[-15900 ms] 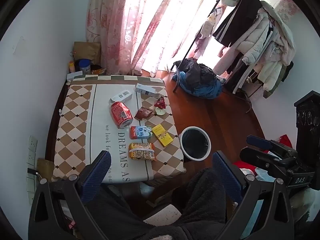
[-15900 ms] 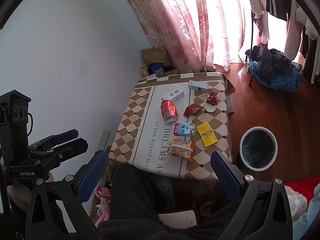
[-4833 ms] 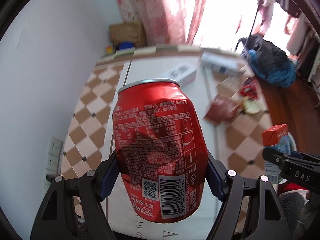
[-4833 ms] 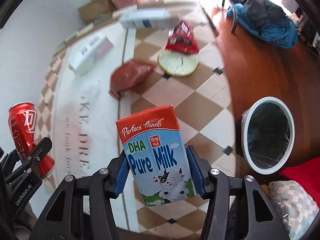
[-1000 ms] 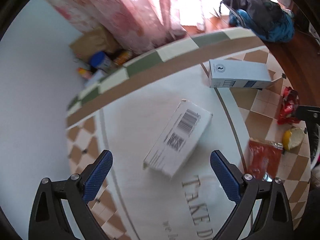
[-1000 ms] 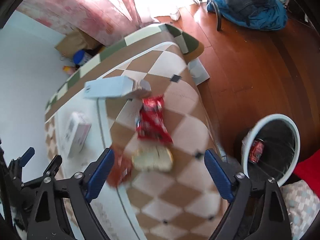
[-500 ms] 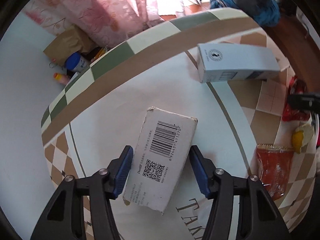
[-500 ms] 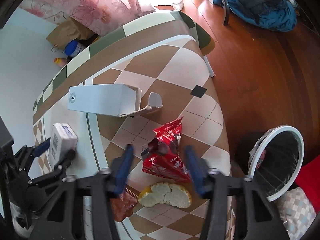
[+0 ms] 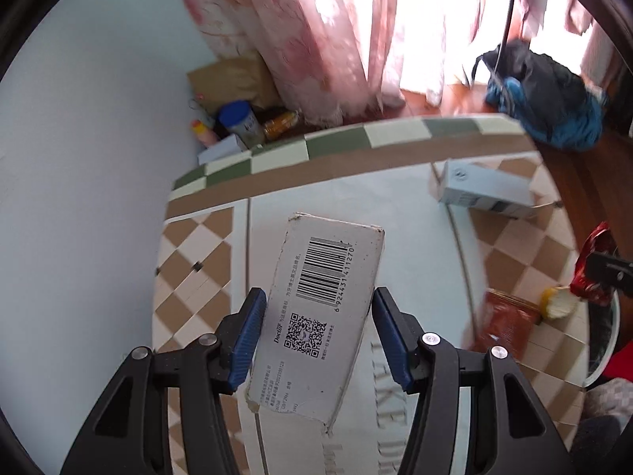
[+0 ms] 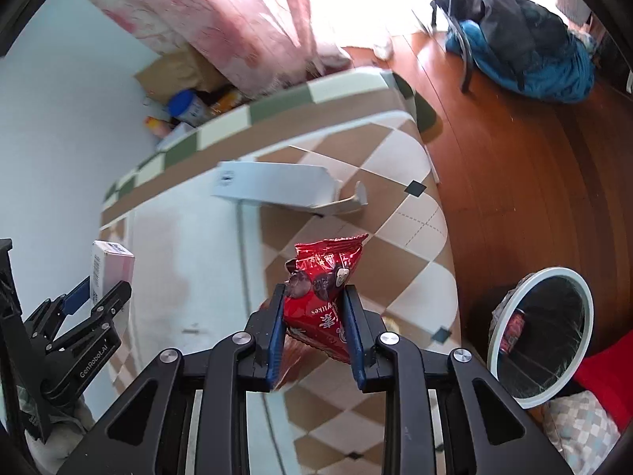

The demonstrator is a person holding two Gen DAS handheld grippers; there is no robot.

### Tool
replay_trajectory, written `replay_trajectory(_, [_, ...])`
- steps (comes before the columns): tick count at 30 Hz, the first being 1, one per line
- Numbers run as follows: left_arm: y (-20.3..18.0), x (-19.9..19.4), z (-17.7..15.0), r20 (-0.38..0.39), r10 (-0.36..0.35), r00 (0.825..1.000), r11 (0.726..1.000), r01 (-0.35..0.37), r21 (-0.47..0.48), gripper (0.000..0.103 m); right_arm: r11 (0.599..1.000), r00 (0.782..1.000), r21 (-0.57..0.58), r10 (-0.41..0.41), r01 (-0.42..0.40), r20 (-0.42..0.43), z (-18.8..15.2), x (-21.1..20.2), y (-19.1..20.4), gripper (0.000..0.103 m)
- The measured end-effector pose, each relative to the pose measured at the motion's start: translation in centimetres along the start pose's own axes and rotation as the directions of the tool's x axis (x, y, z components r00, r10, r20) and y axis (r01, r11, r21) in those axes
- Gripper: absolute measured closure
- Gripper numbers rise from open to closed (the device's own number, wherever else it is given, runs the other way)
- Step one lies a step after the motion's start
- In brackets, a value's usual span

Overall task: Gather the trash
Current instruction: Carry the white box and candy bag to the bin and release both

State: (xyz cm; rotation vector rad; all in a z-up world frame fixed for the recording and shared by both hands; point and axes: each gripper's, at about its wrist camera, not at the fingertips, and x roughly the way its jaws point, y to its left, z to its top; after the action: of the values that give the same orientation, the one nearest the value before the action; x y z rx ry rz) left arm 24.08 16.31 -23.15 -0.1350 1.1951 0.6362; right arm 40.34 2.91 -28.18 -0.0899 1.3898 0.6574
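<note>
My left gripper (image 9: 316, 316) is shut on a white barcode box (image 9: 320, 316) and holds it above the checkered table (image 9: 205, 245); the box also shows in the right wrist view (image 10: 110, 269). My right gripper (image 10: 314, 316) is shut on a red snack wrapper (image 10: 324, 285), lifted off the table (image 10: 395, 245). A white trash bin (image 10: 542, 336) with a black liner stands on the floor at the right, a red can inside it. On the table lie a pale blue open carton (image 9: 486, 192), a brown-red packet (image 9: 506, 324) and a bread piece (image 9: 558, 304).
A wall runs along the left. Behind the table's far edge stand a paper bag (image 9: 229, 79), a blue-lidded jar (image 9: 237, 118) and bottles. Pink curtains (image 9: 316, 31) hang at the back. A dark and blue bag pile (image 10: 522, 39) lies on the wooden floor.
My left gripper has raised the white box off the table. My right gripper has closed on the red wrapper and lifted it away from the bread piece.
</note>
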Motion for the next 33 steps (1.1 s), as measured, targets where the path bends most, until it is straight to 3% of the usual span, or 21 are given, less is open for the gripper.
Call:
replay_trajectory(5, [-1.2, -5.1, -1.9, 0.073, -0.021, 0.997, 0.999, 0.023, -0.026, 0.051, 0.999, 0.997, -0.027, 0.026, -0.024, 0.068, -3.5, -4.6, 0.1, 0.074])
replay_trajectory(10, [-4.5, -9.4, -4.0, 0.115, -0.102, 0.988, 0.993, 0.107, -0.039, 0.051, 0.999, 0.988, -0.035, -0.009, 0.015, 0.153, -7.3, -9.7, -2.3, 0.074])
replay_trajectory(18, [-15.6, -14.3, -6.5, 0.132, -0.264, 0.955, 0.964, 0.257, 0.069, 0.051, 0.996, 0.965, 0.042, -0.083, 0.075, 0.25, -13.5, -16.8, -11.6, 0.074])
replay_trajectory(21, [-20.8, -14.4, -7.0, 0.096, -0.326, 0.94, 0.942, 0.314, 0.121, 0.051, 0.988, 0.951, 0.09, -0.147, 0.127, 0.273, -15.5, -18.2, -16.1, 0.075])
replay_trajectory(24, [-25.7, -13.6, -7.0, 0.045, -0.383, 0.923, 0.915, 0.373, 0.152, 0.051, 0.978, 0.955, 0.164, -0.164, 0.125, 0.248, -16.8, -18.2, -20.6, 0.074])
replay_trajectory(29, [-33.1, -7.8, -6.4, -0.144, -0.486, 0.862, 0.858, 0.502, 0.109, 0.051, 0.953, 0.971, 0.275, -0.176, 0.127, 0.164, -17.6, -15.6, -28.8, 0.075])
replay_trajectory(33, [-37.5, -3.4, -6.3, -0.266, -0.499, 0.825, 0.841, 0.535, 0.081, 0.051, 0.94, 0.984, 0.317, -0.161, 0.128, 0.079, -17.5, -12.2, -34.0, 0.075])
